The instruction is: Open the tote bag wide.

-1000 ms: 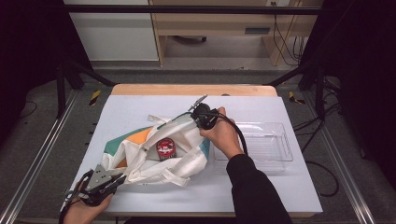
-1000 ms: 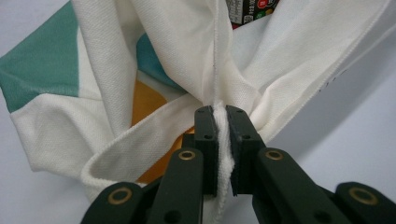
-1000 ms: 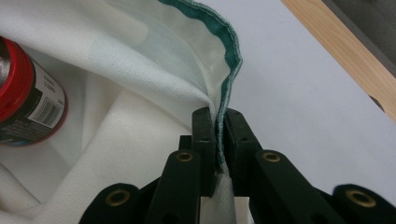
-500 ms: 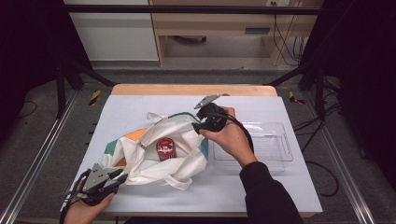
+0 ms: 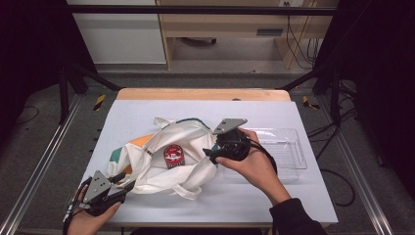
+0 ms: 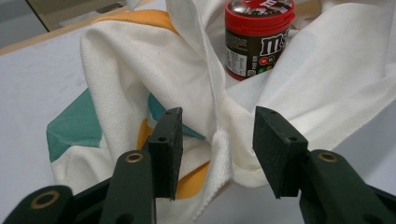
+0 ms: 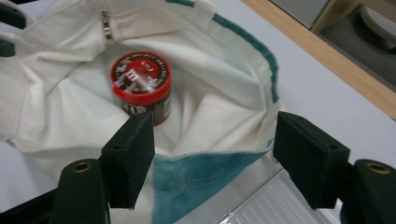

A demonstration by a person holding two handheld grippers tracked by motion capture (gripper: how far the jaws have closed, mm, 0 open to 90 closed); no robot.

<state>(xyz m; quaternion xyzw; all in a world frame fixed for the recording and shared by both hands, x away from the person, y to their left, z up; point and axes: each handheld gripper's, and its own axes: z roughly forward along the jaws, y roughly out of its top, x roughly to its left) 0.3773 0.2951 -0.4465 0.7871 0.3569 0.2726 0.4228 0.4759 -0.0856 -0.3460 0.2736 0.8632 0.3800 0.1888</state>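
Cloth bag [image 5: 161,159] is lying crumpled mid-table, mouth spread toward 12 o'clock, so the inside is exposed. Red-lidded candy jar [image 5: 172,155] is standing upright inside it, resting on the white lining and walled in by folds on all sides; judged to have been set there so the bag can be handled around it.

Left gripper [image 5: 123,186] is parked at the bag's 7 o'clock corner. Its jaws have just been opening: in the left gripper view a ridge of bag fabric [image 6: 219,140] runs up between the two pads, but a gap is seen on each side, so the cloth is released, not pinched. Placement at the corner is read as an anchor point for holding the bag.

Right gripper [image 5: 209,152] is at the bag's 3 o'clock edge, over the teal rim [image 7: 205,177]. Its jaws have also just been opening and are seen wide apart in the right gripper view, nothing between the pads; the jar [image 7: 142,86] lies beyond them, untouched. Released as well.

Clear plastic tray [image 5: 288,149] is sitting at 3 o'clock from the bag, just beside it, under the right hand [image 5: 254,164]. White table top [image 5: 137,110] carries everything.

Judgement: both grips let go, jar delivered in the bag.
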